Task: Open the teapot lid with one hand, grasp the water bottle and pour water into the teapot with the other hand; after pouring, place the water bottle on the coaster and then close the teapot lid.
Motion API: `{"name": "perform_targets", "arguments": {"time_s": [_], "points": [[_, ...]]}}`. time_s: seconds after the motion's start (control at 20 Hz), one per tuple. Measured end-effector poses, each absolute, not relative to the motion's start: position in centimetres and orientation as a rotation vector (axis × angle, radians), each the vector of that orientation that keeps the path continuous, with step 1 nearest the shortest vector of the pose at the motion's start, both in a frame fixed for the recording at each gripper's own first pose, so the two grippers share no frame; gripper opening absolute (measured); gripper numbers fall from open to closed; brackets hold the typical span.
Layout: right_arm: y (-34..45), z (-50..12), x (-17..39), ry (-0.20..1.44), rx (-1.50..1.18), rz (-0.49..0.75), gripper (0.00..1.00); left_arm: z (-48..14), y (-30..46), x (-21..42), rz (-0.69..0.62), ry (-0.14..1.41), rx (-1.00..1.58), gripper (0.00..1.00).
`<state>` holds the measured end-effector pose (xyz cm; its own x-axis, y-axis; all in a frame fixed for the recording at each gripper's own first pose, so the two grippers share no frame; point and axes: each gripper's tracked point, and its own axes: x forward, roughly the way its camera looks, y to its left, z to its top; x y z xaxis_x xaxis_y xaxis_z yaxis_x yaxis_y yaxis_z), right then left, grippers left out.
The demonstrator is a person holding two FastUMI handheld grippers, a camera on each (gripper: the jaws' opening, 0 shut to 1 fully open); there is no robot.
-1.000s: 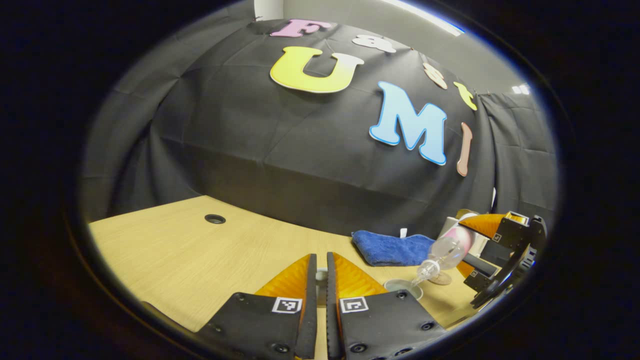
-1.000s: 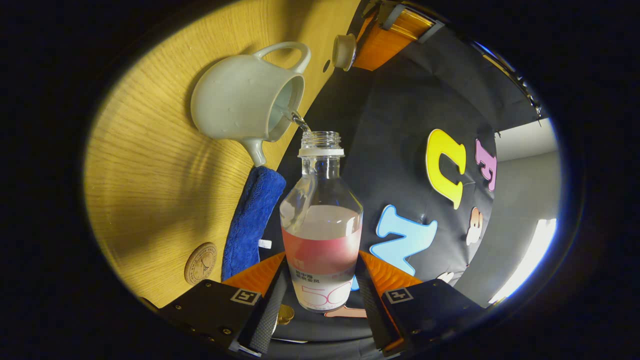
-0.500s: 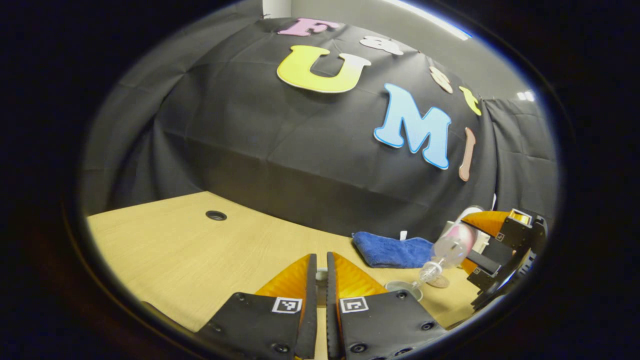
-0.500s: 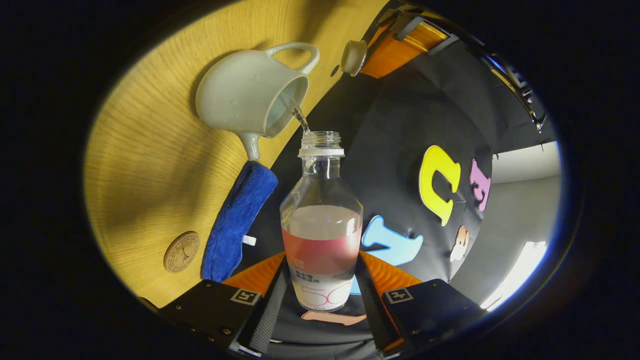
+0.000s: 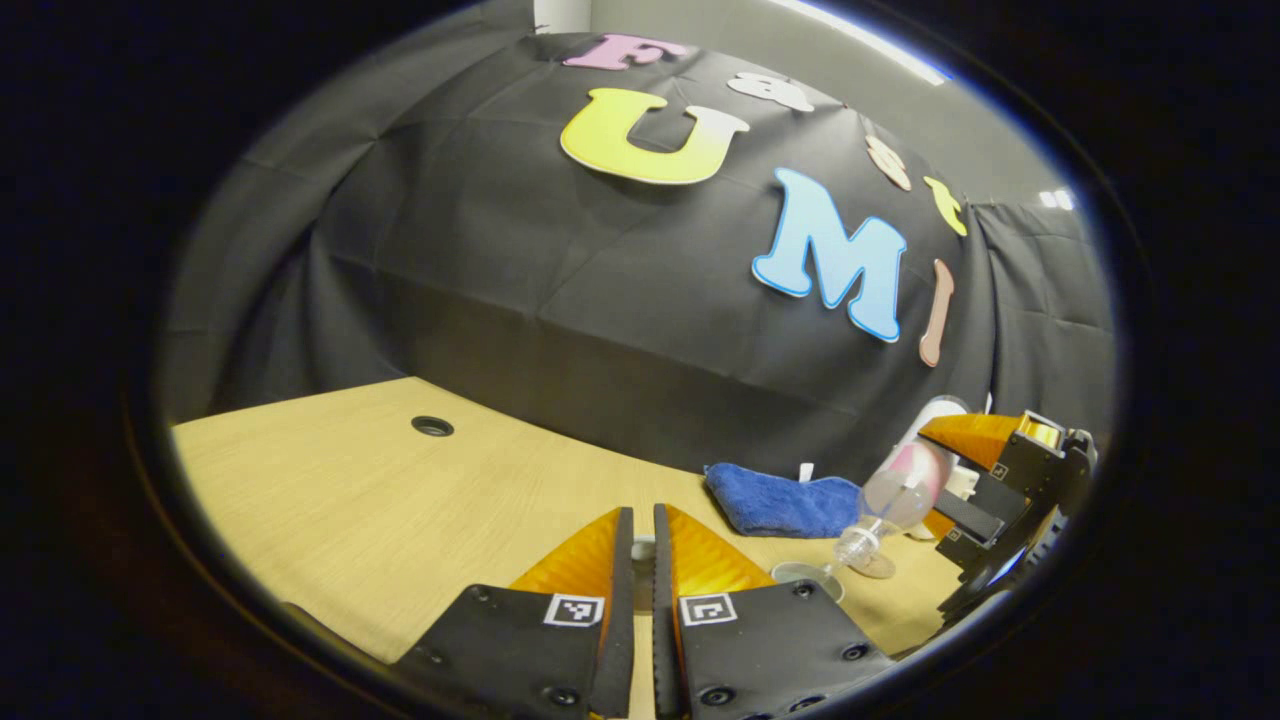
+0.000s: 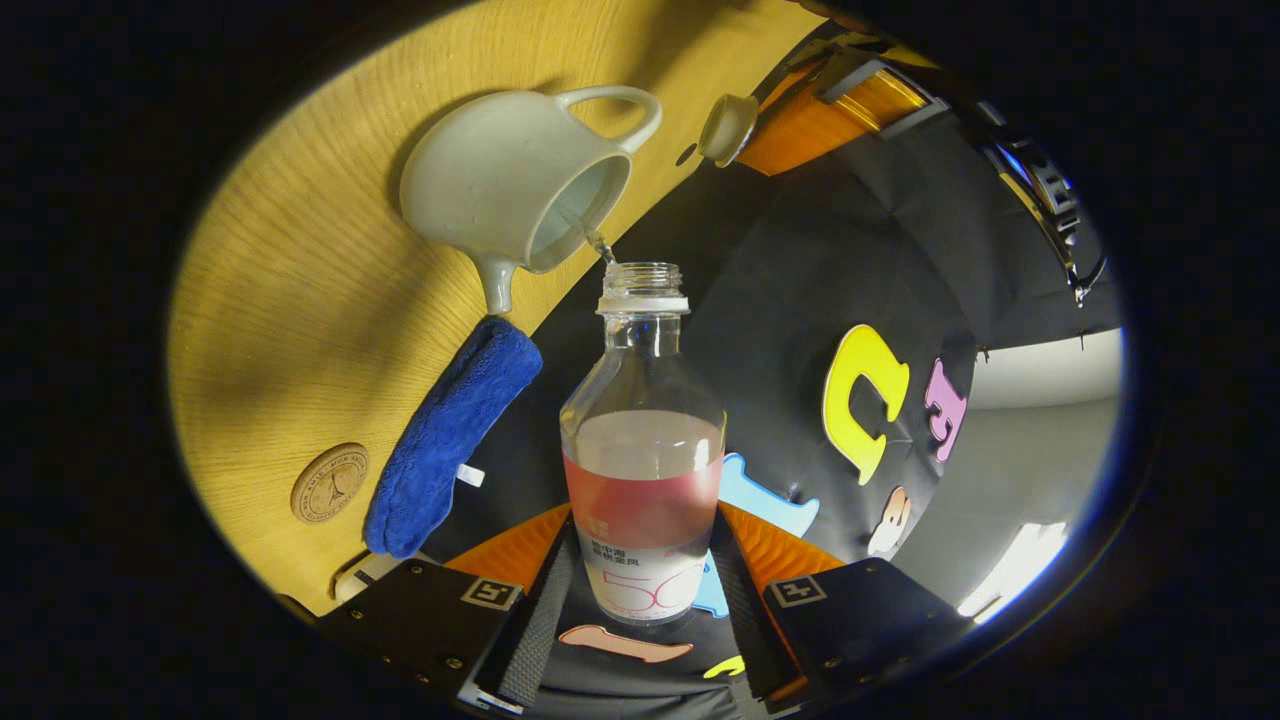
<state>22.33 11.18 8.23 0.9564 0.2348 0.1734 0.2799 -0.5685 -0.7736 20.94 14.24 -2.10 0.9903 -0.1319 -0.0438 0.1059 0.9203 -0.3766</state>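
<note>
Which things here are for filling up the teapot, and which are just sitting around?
For the job:
teapot, open
teapot lid, held up by the left gripper
water bottle, tipped and pouring, in the right gripper
coaster

Just lying about:
blue cloth
round hole in the table

Teapot lid (image 5: pixel 643 548) mostly behind jaws.

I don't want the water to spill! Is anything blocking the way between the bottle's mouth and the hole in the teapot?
Nothing visible does. The clear plastic water bottle sends a thin stream straight into the open grey ceramic teapot; the small grey lid is held off to the side.
</note>
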Motion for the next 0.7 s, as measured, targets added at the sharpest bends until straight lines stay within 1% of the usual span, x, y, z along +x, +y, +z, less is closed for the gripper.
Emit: {"name": "perform_targets", "arguments": {"time_s": [0.7], "points": [[11.51, 8.15, 22.25, -0.417, -2.271, -0.072, 0.75, -2.15, 14.20, 20.92, -0.123, 0.073, -0.380, 0.14]]}}
